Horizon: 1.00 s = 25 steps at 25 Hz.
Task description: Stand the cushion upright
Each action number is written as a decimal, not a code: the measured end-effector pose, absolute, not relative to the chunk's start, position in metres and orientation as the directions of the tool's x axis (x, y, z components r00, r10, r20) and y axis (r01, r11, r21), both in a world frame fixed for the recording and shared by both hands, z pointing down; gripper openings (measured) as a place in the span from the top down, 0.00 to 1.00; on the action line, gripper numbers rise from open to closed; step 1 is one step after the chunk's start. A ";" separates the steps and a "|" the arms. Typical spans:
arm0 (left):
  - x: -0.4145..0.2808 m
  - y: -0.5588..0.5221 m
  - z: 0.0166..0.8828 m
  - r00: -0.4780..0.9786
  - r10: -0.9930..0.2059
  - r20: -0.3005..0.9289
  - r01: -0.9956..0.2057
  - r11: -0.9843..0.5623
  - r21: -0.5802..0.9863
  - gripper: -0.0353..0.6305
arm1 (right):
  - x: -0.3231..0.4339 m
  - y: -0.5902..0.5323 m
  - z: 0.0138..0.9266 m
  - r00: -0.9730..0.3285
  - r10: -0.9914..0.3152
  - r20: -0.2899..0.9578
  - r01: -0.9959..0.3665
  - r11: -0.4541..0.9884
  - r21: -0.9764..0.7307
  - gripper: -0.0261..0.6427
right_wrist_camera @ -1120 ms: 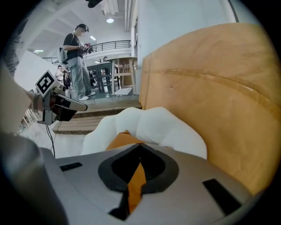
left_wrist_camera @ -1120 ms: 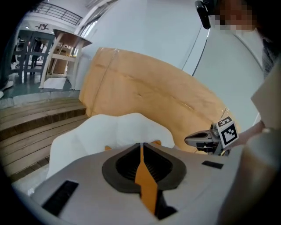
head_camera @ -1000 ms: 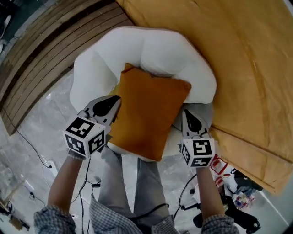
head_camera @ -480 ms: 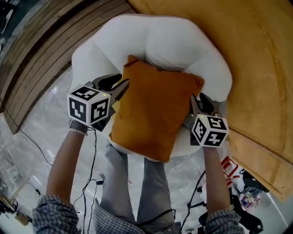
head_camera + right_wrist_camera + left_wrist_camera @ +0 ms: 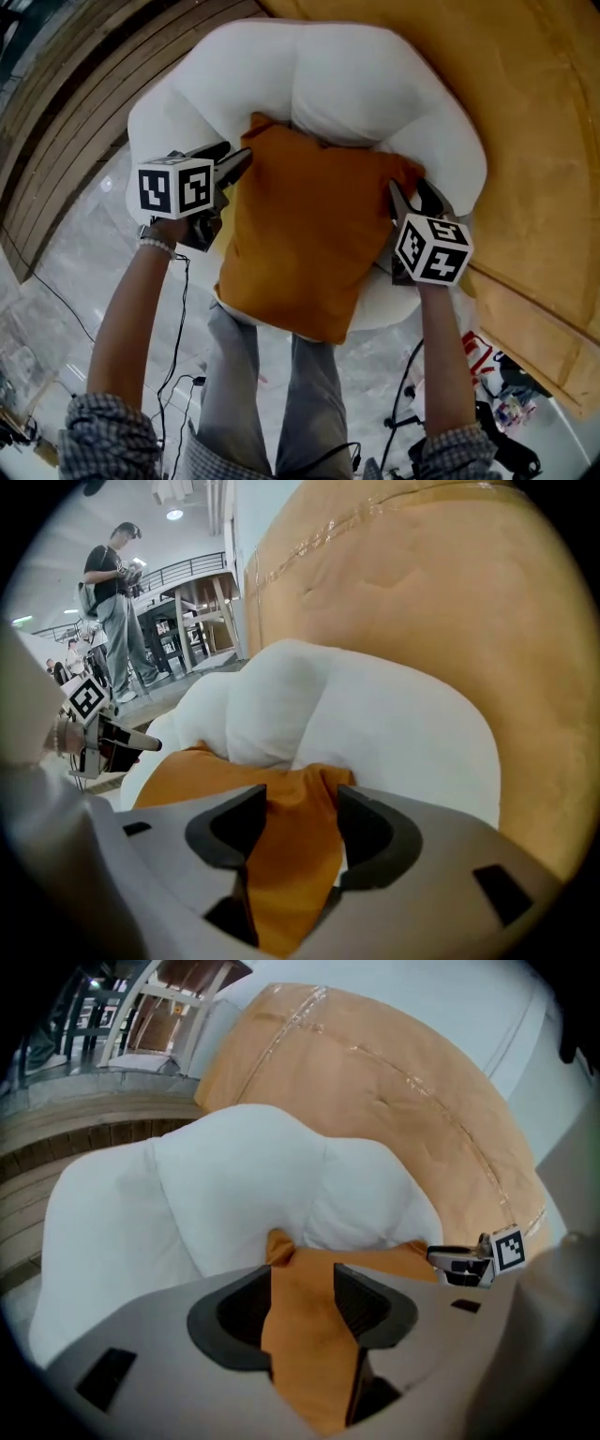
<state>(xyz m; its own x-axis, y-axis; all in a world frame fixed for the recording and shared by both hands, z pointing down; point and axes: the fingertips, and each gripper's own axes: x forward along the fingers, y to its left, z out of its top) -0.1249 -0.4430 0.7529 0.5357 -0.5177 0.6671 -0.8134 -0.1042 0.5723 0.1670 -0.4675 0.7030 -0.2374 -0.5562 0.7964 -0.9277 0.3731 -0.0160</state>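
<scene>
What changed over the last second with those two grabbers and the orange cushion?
The left gripper and right gripper moved toward the back of the white chair. They now flank the cushion near its upper corners instead of its middle. Their jaws have just been opening, letting go, though the cushion's edges still lie between them. Unchanged: the cushion leans on the chair's back.

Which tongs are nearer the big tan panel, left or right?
Right. The right tongs are at the cushion's edge beside the tan panel; the left tongs at its opposite edge. Both have just been opening, cushion fabric between their jaws.
</scene>
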 end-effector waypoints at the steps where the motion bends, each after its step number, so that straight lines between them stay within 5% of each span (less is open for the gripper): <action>1: -0.127 -0.446 0.758 0.530 -0.530 0.662 -0.807 -0.076 0.586 0.63 | 0.165 -0.468 0.706 -0.243 -0.550 0.799 -0.924 0.382 -0.019 0.61; 7: -0.126 -0.462 0.788 0.499 -0.544 0.674 -0.784 0.049 0.619 0.56 | 0.165 -0.464 0.716 -0.249 -0.549 0.798 -0.920 0.391 -0.018 0.61; 10: -0.113 -0.457 0.799 0.511 -0.516 0.688 -0.776 0.067 0.627 0.57 | 0.163 -0.459 0.723 -0.263 -0.552 0.791 -0.934 0.353 -0.064 0.68; 16: -0.102 -0.452 0.792 0.465 -0.551 0.693 -0.806 0.060 0.589 0.72 | 0.154 -0.450 0.727 -0.282 -0.527 0.802 -0.923 0.377 -0.077 0.86; 25: -0.095 -0.442 0.768 0.453 -0.520 0.724 -0.848 -0.001 0.530 0.85 | 0.158 -0.434 0.706 -0.317 -0.523 0.791 -0.917 0.381 -0.116 0.89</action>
